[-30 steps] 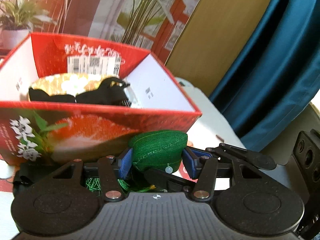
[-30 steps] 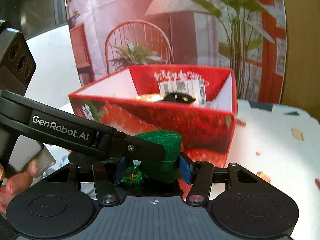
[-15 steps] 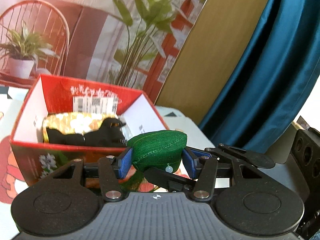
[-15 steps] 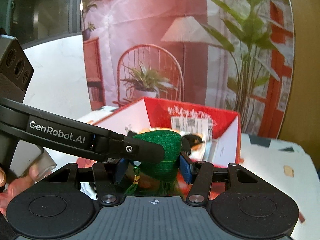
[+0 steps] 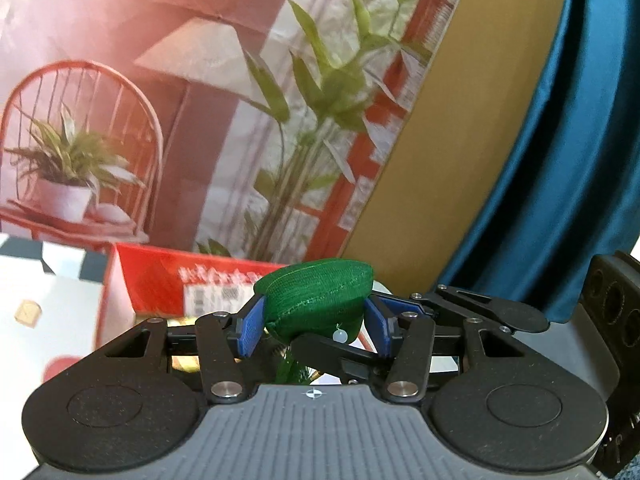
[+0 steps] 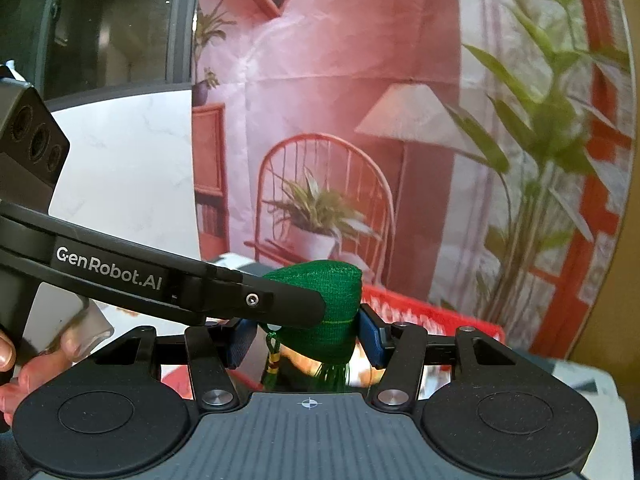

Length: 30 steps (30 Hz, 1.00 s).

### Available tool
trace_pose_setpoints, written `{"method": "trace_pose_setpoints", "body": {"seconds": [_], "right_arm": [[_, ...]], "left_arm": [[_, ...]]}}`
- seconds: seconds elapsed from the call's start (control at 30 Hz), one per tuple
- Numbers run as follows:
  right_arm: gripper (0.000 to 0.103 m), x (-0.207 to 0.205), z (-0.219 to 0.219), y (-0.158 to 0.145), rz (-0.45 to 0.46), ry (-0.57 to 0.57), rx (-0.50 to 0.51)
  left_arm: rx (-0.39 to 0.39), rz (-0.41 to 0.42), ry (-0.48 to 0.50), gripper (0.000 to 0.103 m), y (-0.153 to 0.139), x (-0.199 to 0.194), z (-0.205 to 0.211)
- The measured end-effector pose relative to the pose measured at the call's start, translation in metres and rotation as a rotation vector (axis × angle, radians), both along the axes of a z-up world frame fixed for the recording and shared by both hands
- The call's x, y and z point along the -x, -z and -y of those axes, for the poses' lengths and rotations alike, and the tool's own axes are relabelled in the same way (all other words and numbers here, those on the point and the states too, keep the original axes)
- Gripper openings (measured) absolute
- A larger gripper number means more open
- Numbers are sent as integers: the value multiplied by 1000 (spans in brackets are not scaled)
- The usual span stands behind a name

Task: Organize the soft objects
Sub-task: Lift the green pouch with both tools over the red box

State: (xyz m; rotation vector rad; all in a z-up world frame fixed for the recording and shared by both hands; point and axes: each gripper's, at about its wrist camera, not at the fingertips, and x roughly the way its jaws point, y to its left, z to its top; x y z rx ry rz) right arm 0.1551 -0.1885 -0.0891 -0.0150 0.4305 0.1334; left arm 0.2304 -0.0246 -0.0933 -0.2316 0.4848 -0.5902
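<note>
Both grippers, left [image 5: 315, 330] and right [image 6: 306, 340], gripped my green pouch [image 5: 316, 304] crosswise in their jaws; red box [image 5: 160, 284] lay ahead, below.

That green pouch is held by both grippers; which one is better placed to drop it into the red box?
Hard to call: left gripper and right gripper both clamp the green pouch just before the red box.

Left tool [image 5: 314, 330] and right tool [image 6: 305, 336] both clamp the same green pouch [image 5: 316, 300], blue pads pressing its sides, tools crossing at near right angles. Bare fingers [image 6: 24, 364] grip the left tool's handle.
</note>
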Motion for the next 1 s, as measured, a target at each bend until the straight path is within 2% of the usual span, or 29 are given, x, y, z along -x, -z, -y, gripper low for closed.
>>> {"method": "trace_pose_setpoints", "body": {"seconds": [0.4, 0.53, 1.0], "right_arm": [[51, -57, -14, -13, 62, -55, 49], [51, -73, -13, -11, 66, -64, 35], [51, -123, 0, 68, -121, -41, -33]], "left_arm": [[11, 57, -69, 56, -17, -30, -20], [-20, 54, -91, 56, -14, -41, -21], [-124, -115, -106, 56, 56, -97, -18]]}}
